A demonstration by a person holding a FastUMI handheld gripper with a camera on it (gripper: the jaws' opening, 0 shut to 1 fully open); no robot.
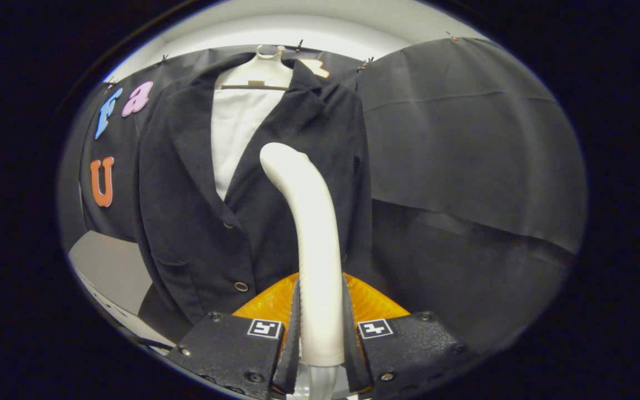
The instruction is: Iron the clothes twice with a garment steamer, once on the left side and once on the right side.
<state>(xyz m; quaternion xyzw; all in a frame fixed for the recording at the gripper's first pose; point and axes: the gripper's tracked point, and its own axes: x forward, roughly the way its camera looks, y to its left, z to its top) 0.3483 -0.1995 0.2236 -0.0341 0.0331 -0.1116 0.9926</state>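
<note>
Black cloth hangs all around as the booth's wall (464,139), and against it a dark jacket (198,222) sits on a pale hanger (259,69) with a white shirt (236,133) showing between the lapels. Front and centre, the gripper (320,333) has both fingers (293,333) clamped on the white handle of the garment steamer (311,233), which rises upright and curls over toward the jacket's front; its nozzle face is turned away and hidden, so whether it touches the fabric is hard to say. Lower left, a pale tabletop (111,266) peeks out, cut off by the jacket's hem
</note>
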